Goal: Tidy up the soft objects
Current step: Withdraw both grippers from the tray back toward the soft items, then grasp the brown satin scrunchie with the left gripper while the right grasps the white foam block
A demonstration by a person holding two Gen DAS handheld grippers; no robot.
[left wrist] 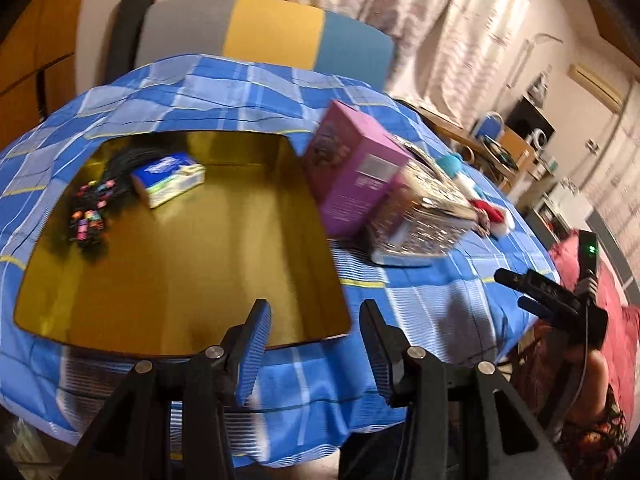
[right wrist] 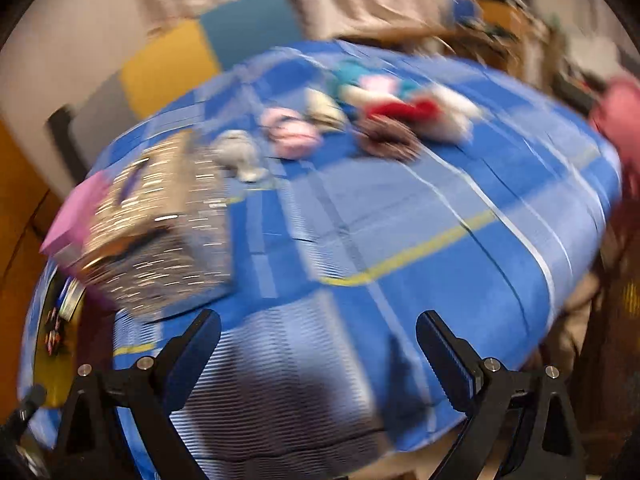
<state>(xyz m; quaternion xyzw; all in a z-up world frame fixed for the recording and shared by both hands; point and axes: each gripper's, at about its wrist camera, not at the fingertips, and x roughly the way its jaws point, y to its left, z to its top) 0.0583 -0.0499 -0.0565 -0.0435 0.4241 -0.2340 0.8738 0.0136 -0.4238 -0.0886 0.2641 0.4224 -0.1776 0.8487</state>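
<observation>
In the right wrist view, several small soft toys lie blurred at the far side of the blue plaid cloth (right wrist: pixel 400 240): a grey-white one (right wrist: pixel 240 152), a pink one (right wrist: pixel 292 132), a brown one (right wrist: pixel 388 140) and a red-and-white one (right wrist: pixel 420 112). My right gripper (right wrist: pixel 320 352) stands wide open over bare cloth, well short of them. In the left wrist view, my left gripper (left wrist: pixel 316 356) is open with nothing between its fingers, at the near rim of a gold tray (left wrist: pixel 180 280). The red-and-white toy (left wrist: pixel 492 212) shows behind the boxes. The right gripper (left wrist: pixel 510 290) hovers at the table's right edge.
The tray holds a tissue pack (left wrist: pixel 168 178) and a black bundle with coloured beads (left wrist: pixel 96 204). A purple box (left wrist: pixel 352 168) and a glittery silver box (left wrist: pixel 420 216) stand just right of the tray. A striped chair (left wrist: pixel 272 28) is behind the table. A person's arm (left wrist: pixel 592 380) is at right.
</observation>
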